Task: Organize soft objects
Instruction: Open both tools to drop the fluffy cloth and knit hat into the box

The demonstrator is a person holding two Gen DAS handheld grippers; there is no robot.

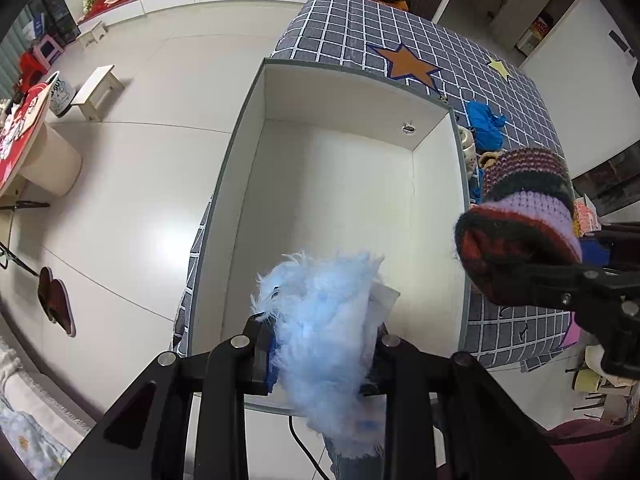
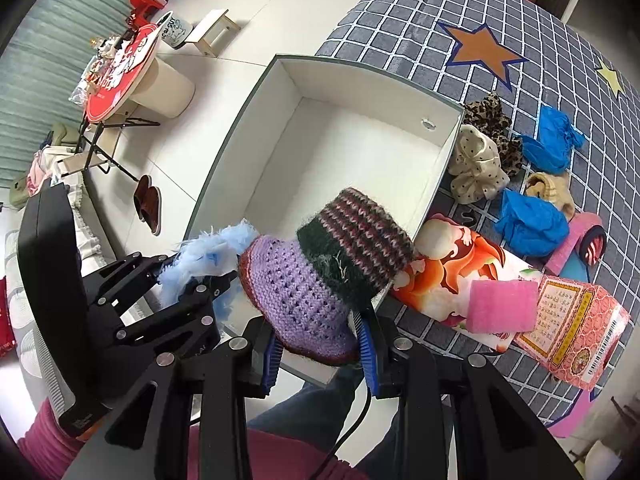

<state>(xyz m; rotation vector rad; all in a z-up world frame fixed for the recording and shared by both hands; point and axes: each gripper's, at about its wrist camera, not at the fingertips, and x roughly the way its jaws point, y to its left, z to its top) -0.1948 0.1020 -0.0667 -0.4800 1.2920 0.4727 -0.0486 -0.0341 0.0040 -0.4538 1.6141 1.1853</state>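
home: slippers (image 2: 147, 204), stools (image 1: 98, 92)

Table under grey grid cloth (image 2: 400, 20) with star prints: white box (image 2: 236, 152) at its left edge; beside the box, leopard scrunchie (image 2: 494, 114), dotted cream scrunchie (image 2: 476, 168), two blue bundles (image 2: 530, 222), pink sponge (image 2: 502, 306), printed packets (image 2: 576, 340)

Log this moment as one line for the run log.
left gripper: shut on blue fluff over box | right gripper: shut on knit hat at box's near edge | box: empty
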